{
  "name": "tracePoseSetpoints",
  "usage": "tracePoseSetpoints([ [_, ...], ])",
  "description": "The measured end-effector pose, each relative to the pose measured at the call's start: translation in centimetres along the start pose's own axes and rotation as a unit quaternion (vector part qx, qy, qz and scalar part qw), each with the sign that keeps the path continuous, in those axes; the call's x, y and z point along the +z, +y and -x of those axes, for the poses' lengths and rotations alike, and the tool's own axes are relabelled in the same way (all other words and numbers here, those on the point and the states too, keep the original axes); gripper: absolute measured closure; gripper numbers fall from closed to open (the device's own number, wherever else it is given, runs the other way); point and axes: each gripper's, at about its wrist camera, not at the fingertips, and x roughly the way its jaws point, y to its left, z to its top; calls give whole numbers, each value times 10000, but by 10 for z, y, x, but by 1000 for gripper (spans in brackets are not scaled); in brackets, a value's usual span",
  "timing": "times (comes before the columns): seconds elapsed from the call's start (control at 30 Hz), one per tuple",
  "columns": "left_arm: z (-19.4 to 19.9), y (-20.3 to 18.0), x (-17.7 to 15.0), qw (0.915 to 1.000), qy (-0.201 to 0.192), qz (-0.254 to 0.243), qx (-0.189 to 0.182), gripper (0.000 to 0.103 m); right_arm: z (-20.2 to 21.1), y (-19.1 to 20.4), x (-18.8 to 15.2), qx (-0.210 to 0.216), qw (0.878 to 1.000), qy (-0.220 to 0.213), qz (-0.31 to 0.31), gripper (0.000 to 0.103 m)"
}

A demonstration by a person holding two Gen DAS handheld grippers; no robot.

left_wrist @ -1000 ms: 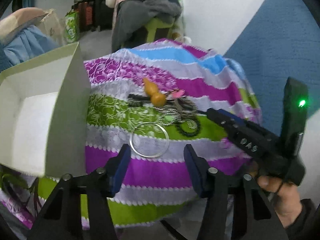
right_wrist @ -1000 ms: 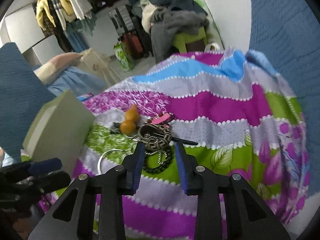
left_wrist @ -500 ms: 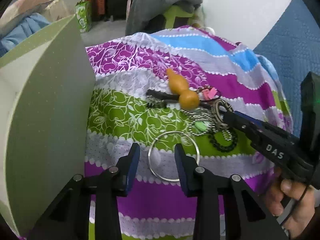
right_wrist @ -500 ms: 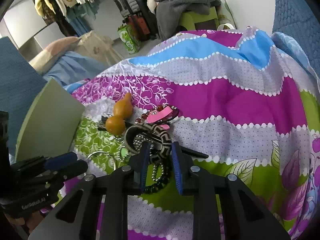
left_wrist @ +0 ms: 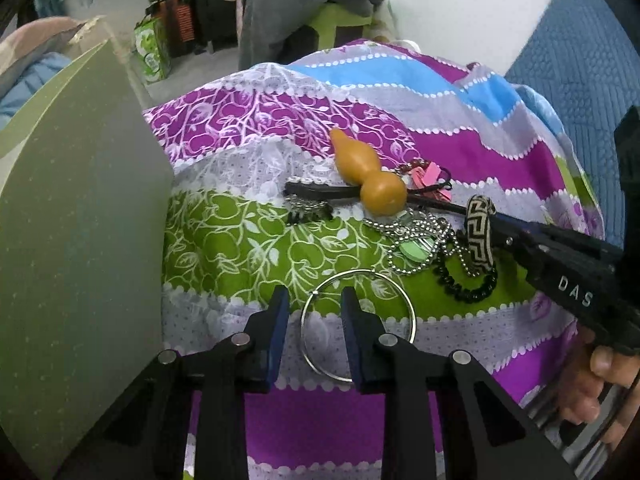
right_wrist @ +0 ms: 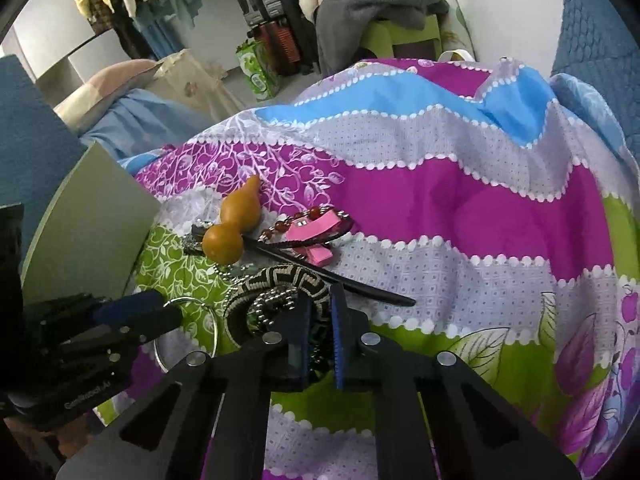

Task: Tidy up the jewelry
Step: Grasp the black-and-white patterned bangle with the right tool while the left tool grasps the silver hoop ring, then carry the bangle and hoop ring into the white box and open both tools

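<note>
The jewelry lies in a small heap on a striped cloth (left_wrist: 400,152). In the left wrist view a thin silver ring (left_wrist: 358,326) lies flat at 6 o'clock from the heap. An orange gourd charm (left_wrist: 370,178) sits at 12 o'clock of the heap, on a long black hair stick (left_wrist: 320,192). A ball chain (left_wrist: 416,236) and a black bead bracelet (left_wrist: 468,286) are tangled together. A pink clip (right_wrist: 316,228) lies at 1 o'clock from the gourd charm in the right wrist view. A green box (left_wrist: 80,220) stands at 9 o'clock.

What could go wrong? The silver ring is thin and flat on soft cloth. The fingers could slide off it, or pinch the cloth too. The woven band (right_wrist: 276,280) has the ball chain curled inside it. Lifting the woven band could drag the ball chain and the black bead bracelet along, and they might fall off on the way to the green box.

The left gripper (left_wrist: 314,326) has its fingers partly apart, not clenched. One side of the silver ring's rim lies in the gap between them. They hold nothing yet.

The right gripper (right_wrist: 320,334) has its fingers almost together, with the edge of the woven band between them. I cannot tell if they already squeeze it.
</note>
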Motion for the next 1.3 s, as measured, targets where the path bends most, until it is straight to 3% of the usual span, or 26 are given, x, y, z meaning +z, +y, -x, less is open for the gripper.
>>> tracePoseSetpoints([
  [0.1, -2, -5, 0, 9999, 10, -136, 103, 79, 2, -3, 1, -4, 10000, 10, -98, 97],
  [0.17, -3, -9, 0, 9993, 34, -251, 270, 90, 3, -3, 1, -35, 9999, 0, -97, 97],
  [0.37, -2, -15, -5, 9986, -53, -394, 345, 101, 8, 0, -3, -138, 9999, 19, -90, 97],
  [0.83, 42, 13, -24, 9988, -404, 237, -137, 103, 34, 29, -21, -469, 9989, -1, -2, 97],
  [1.3, 99, 30, -21, 9935, -758, 380, -756, 103, 59, 63, -31, -793, 9967, -27, -167, 97],
])
